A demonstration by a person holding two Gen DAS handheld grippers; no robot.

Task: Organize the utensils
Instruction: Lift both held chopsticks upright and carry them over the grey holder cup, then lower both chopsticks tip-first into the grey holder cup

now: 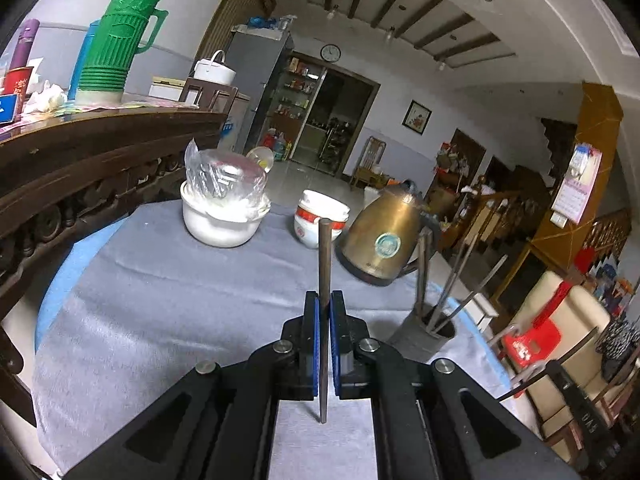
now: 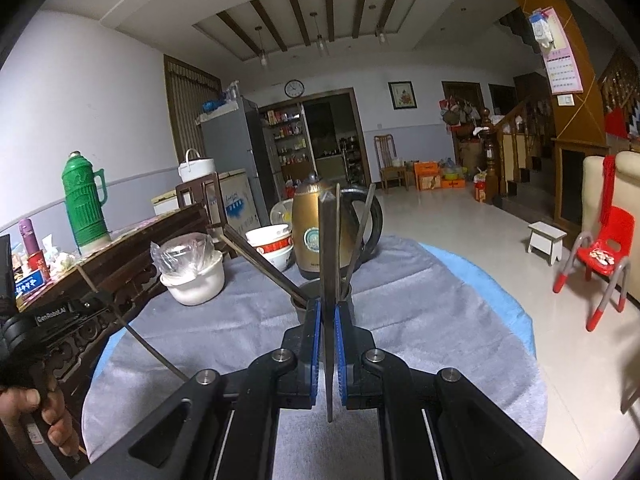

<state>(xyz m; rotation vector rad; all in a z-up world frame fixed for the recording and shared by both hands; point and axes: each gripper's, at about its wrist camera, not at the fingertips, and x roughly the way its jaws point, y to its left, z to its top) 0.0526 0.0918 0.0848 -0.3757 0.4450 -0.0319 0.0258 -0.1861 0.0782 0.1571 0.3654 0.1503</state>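
thermos (image 1: 120, 36): green, ribbed
kettle (image 1: 384, 236): brass-gold, round teal badge, black base
worktop (image 1: 160, 300) cloth: grey over blue
bowl (image 1: 220, 220) left of the fingers: white
stacked bowls (image 1: 316, 220): white, red pattern
fingers (image 1: 318, 320): black, blue pads
chopstick (image 1: 324, 280) between them: dark brown
child's chair (image 2: 604, 240): red, grey legs
utensil holder (image 1: 424, 332): grey

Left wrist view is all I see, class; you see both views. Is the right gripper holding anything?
Observer: Yes. The right gripper has its jaws shut on a chopstick.
Operator: Where is it?
Observer: Just this side of the holder, with the chopstick upright.
Operator: What shows behind my own gripper?
Observer: A bare hand grips the handle of the left gripper, which is shut on a second chopstick.
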